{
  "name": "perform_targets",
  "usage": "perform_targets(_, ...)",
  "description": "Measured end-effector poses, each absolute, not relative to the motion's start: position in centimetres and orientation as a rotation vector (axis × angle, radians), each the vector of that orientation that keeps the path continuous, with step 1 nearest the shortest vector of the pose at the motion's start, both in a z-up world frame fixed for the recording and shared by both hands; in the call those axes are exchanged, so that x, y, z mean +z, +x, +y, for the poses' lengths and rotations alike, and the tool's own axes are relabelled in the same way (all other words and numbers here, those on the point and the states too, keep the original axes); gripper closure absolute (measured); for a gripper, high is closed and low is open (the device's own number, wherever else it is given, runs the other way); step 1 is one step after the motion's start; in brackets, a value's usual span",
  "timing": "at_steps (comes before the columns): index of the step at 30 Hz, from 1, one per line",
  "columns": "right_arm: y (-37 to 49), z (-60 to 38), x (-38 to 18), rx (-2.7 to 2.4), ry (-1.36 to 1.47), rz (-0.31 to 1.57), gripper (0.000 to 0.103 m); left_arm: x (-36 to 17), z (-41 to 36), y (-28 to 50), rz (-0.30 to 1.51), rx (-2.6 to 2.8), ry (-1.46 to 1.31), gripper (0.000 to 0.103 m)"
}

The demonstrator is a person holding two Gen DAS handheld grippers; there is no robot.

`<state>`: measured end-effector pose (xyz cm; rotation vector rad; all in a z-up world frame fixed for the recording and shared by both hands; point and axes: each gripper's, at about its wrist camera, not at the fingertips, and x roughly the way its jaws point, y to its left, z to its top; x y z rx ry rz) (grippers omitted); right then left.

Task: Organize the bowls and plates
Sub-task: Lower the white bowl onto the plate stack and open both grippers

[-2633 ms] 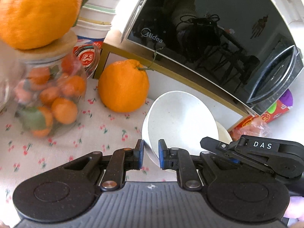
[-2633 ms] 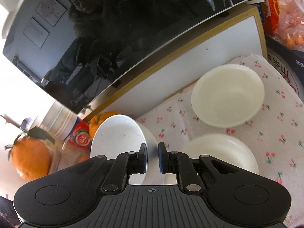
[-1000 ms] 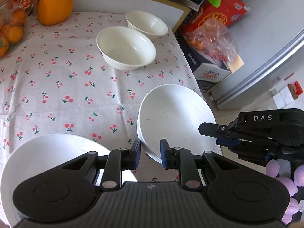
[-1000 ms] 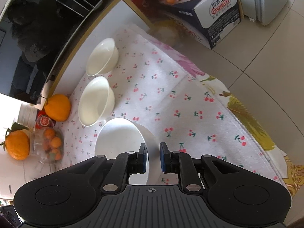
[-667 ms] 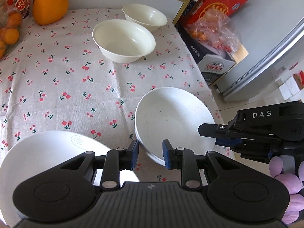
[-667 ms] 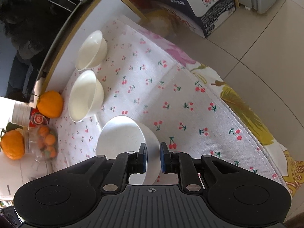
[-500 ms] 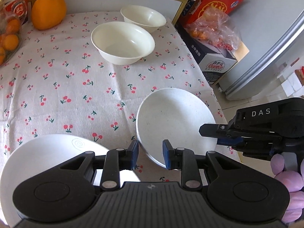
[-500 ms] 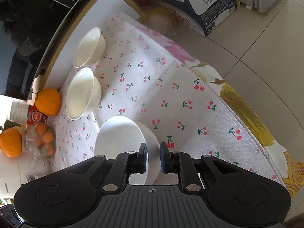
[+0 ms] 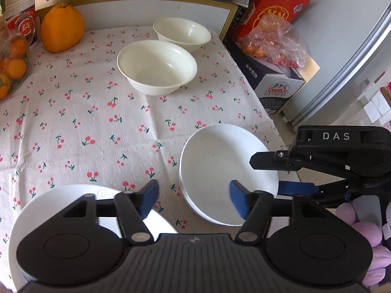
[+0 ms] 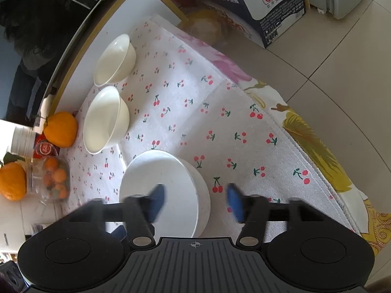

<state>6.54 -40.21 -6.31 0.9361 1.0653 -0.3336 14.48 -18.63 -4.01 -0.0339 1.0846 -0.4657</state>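
A small stack of white plates [image 9: 220,168] rests on the cherry-print tablecloth [image 9: 97,122] near its right edge. My left gripper [image 9: 193,199] hovers at the stack's near rim, jaws opening, blue pads clear of it. My right gripper [image 9: 266,174] reaches in from the right, its jaws opening too, one finger above the rim and one below. In the right wrist view the stack [image 10: 161,183] lies between the spread fingers of the right gripper [image 10: 195,202], untouched. Two cream bowls [image 9: 156,66] [image 9: 182,33] stand at the back, and a larger white plate [image 9: 56,202] sits front left.
A big orange [image 9: 62,28] and a jar of small oranges [image 9: 9,68] stand at the back left before a microwave shelf. Boxes [image 9: 271,83] and a bag of fruit lie past the table's right edge, with tiled floor [image 10: 342,73] below.
Both grippers held the plate stack by its rim and brought it from beside the microwave to the table's front right. Their jaws have now spread, and the stack lies on the cloth.
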Motion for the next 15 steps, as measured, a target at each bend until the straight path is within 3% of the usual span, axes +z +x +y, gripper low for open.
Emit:
perform_targets(8,6.8,-40.0,-5.5,-0.333,0.924,1.045,0.026,-3.1,-17.9,15.2,1.077,-0.427,-0.066,0.019)
perform_targets(15,7.9,-39.4,-3.9,-0.325,0.876,1.001,0.017,-1.7,-16.7,16.4,1.032,-0.377,-0.069,0.010)
